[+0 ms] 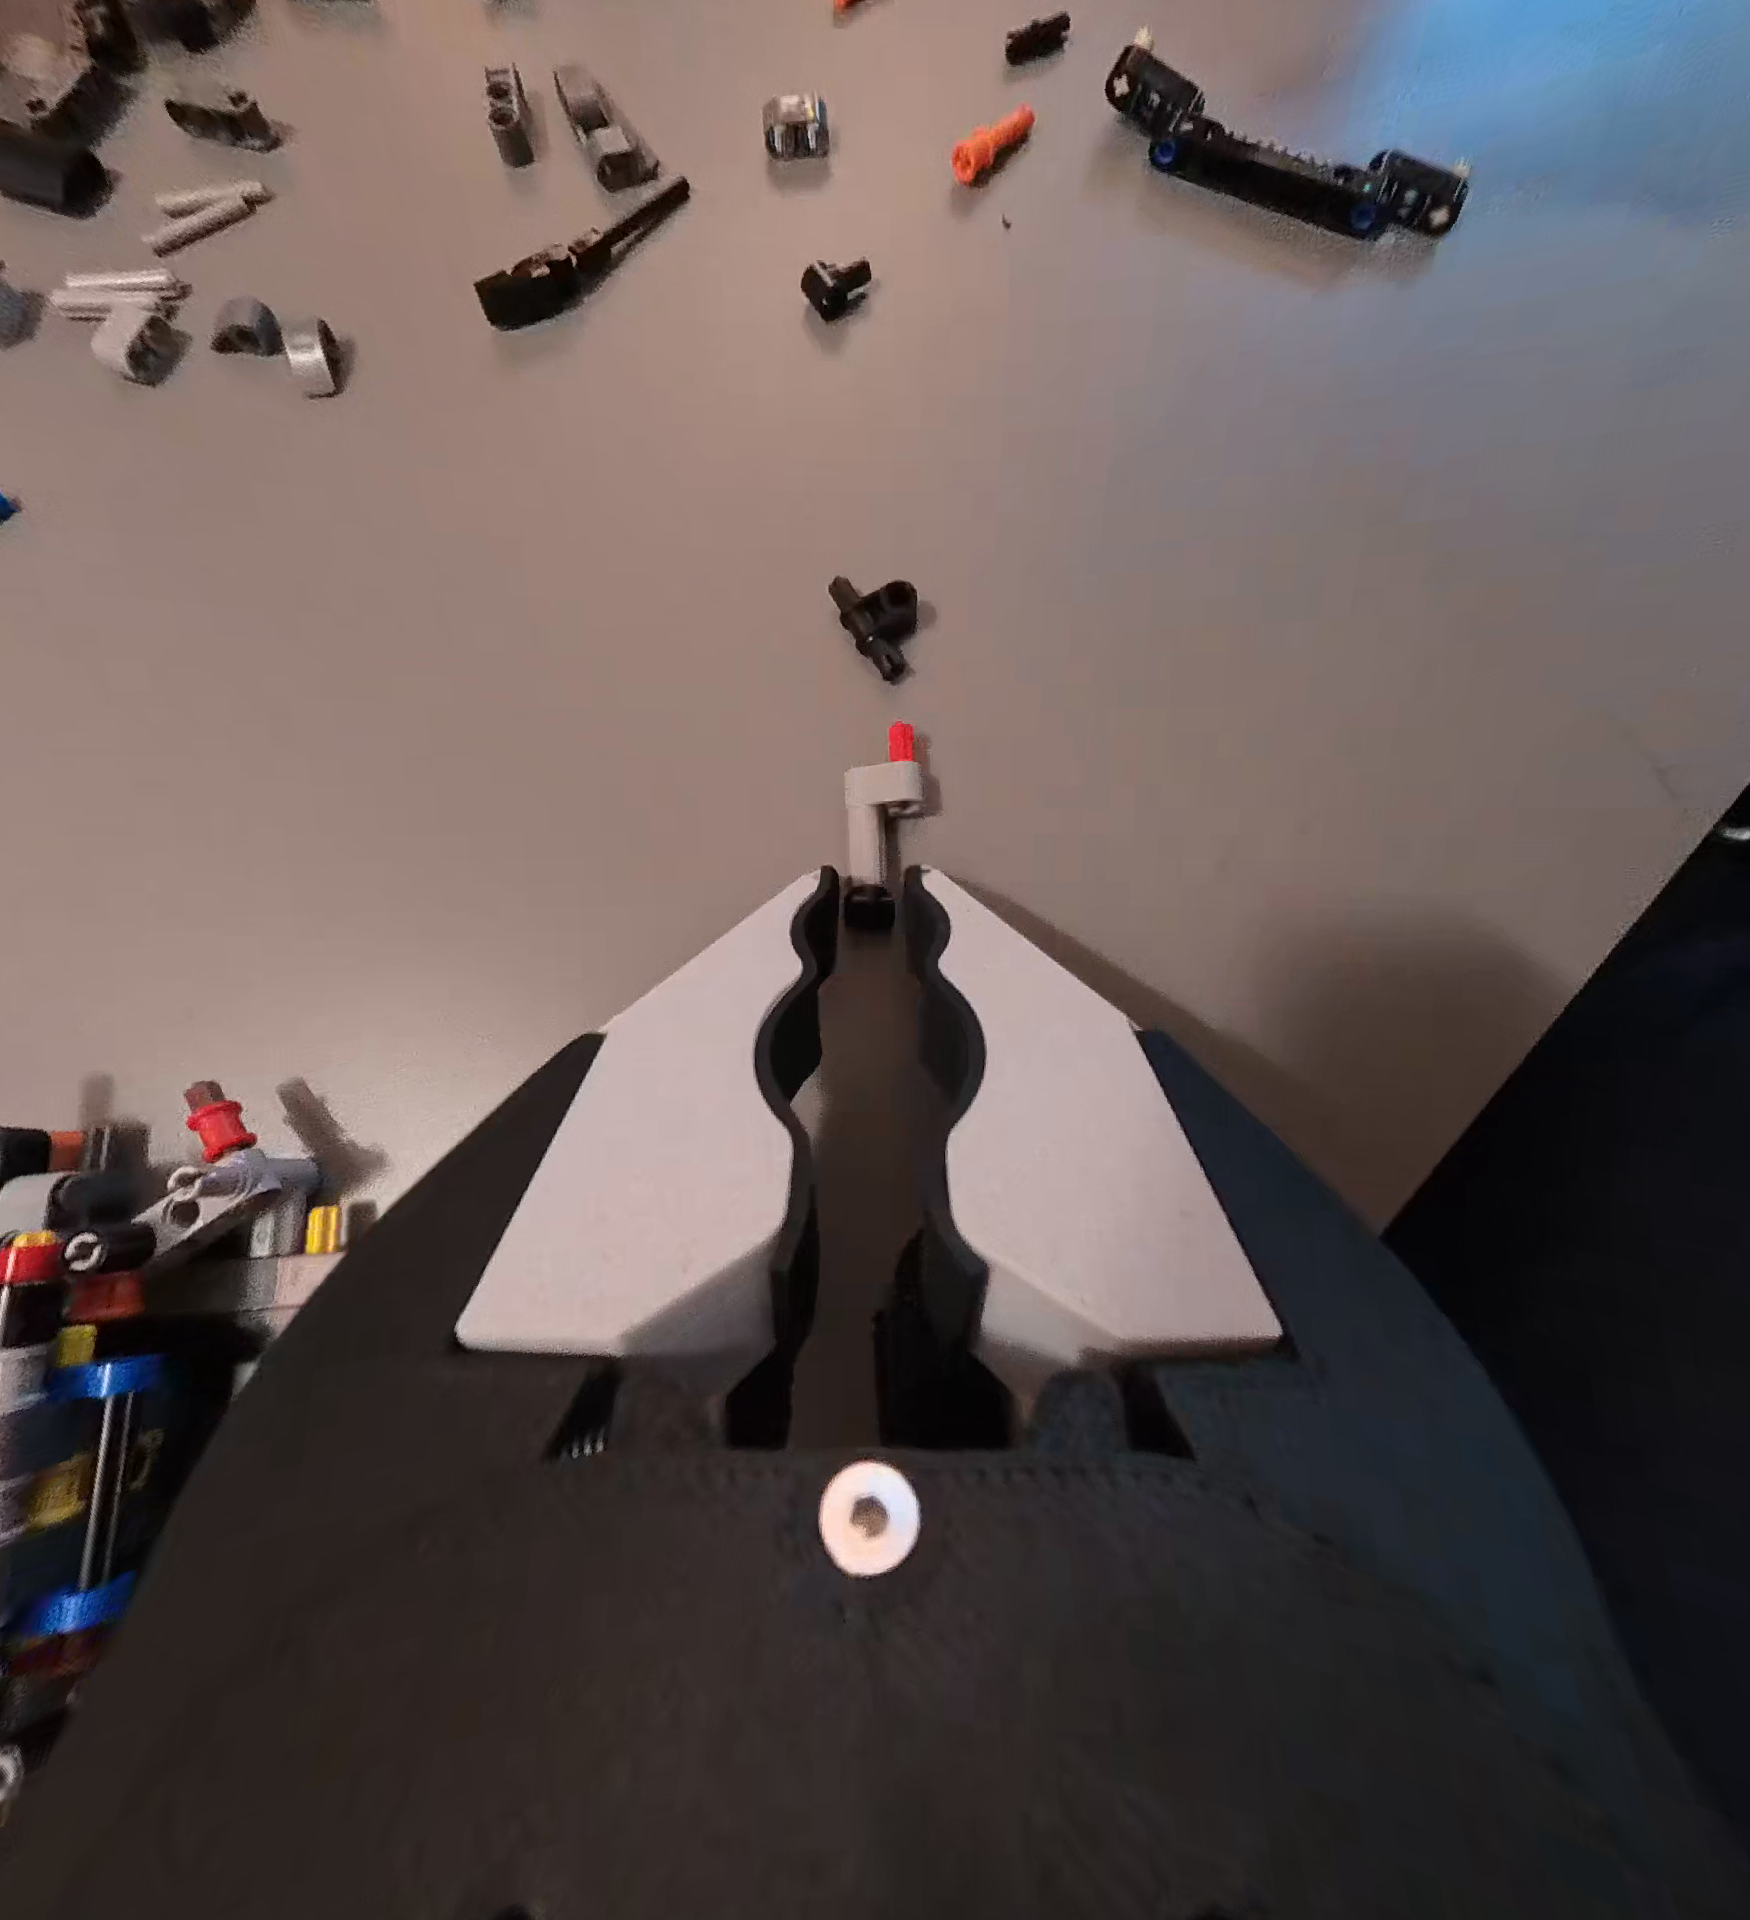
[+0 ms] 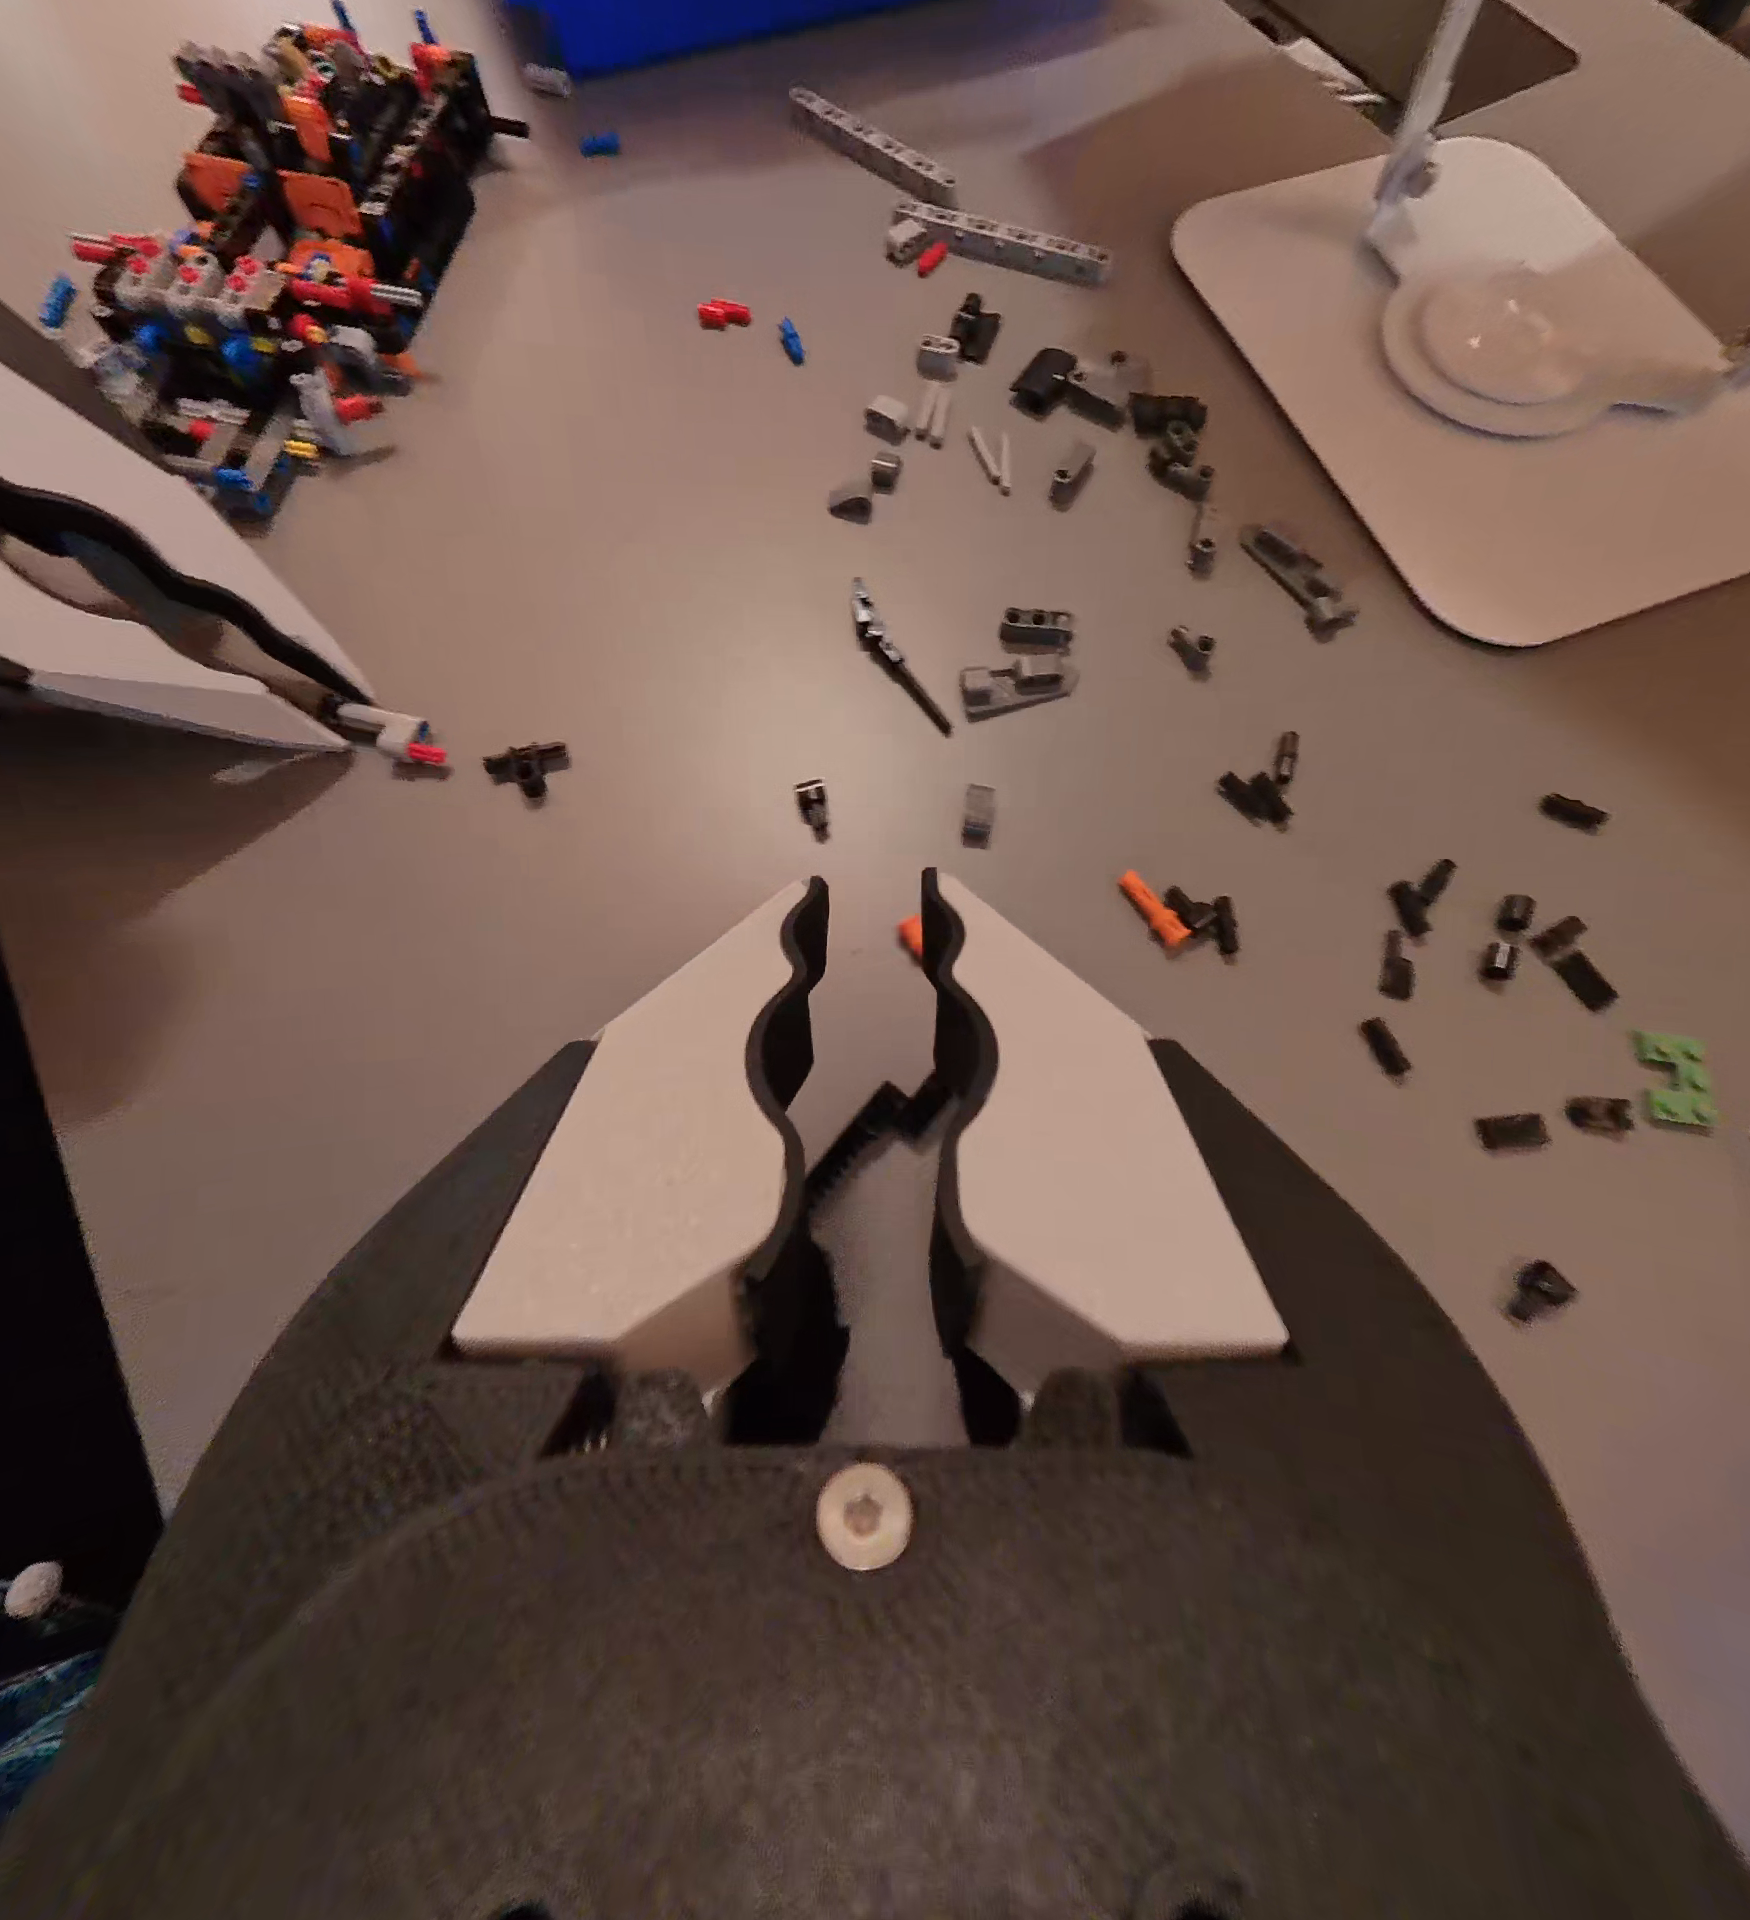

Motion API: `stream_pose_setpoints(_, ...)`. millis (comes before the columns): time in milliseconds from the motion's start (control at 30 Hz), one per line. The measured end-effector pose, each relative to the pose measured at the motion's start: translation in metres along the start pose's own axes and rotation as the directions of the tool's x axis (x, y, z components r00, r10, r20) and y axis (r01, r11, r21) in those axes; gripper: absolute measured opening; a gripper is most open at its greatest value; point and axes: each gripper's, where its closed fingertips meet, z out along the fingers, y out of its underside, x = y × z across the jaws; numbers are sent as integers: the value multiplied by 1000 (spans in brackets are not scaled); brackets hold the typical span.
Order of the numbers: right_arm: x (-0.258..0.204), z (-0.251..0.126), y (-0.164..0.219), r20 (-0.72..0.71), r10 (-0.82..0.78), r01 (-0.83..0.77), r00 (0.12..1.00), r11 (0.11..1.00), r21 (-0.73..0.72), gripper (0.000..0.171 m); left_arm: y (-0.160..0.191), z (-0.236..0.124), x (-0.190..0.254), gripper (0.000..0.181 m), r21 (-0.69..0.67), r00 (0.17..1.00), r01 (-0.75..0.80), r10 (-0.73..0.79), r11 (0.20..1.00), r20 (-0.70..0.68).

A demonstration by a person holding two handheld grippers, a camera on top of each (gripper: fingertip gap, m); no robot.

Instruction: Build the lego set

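Left gripper [image 1: 869, 883] pinches a small grey L-shaped connector [image 1: 881, 805] with red pin [image 1: 900, 740], just short of a black pin piece [image 1: 876, 621] on the counter [image 1: 1266, 520]. Right gripper [image 2: 873, 894] narrowly parted, empty, orange pin [image 2: 910, 932] beside its tip. Only right view shows whole lego build [image 2: 289, 249] and lamp base [image 2: 1473, 395].

Grey tabletop [image 2: 642, 582], white lamp base [image 2: 1297, 343]

Left gripper [image 1: 869, 883], jaws closed on a small grey L-shaped piece [image 1: 879, 808] carrying a red pin [image 1: 900, 740]. A black connector [image 1: 873, 621] lies just beyond on the table [image 1: 1266, 520]; partly built model [image 1: 29, 1403] near left.
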Motion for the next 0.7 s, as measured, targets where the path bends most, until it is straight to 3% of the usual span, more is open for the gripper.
stream_pose_setpoints(33, 4, -1, 0, -11, -8, 8, 1000, 1000, -7, 16, -1, -1, 0, 11, 7, 1000, 8, -8, 1000, -1)
stream_pose_setpoints(167, 15, 8, -3, -43, -58, 56, 997, 997, -52, 19, 0, -4, -1, 18, 14, 999, 32, -32, 999, -11)
stream_pose_setpoints(333, 20, 50, -22, -26, -99, 97, 995, 993, -75, 26, 0, -5, 1, 21, 23, 999, 42, -42, 999, -24)
stream_pose_setpoints(700, 39, 121, -26, -10, -59, 55, 998, 976, -213, 36, 0, -7, 4, 24, 24, 990, 93, -89, 995, -113)
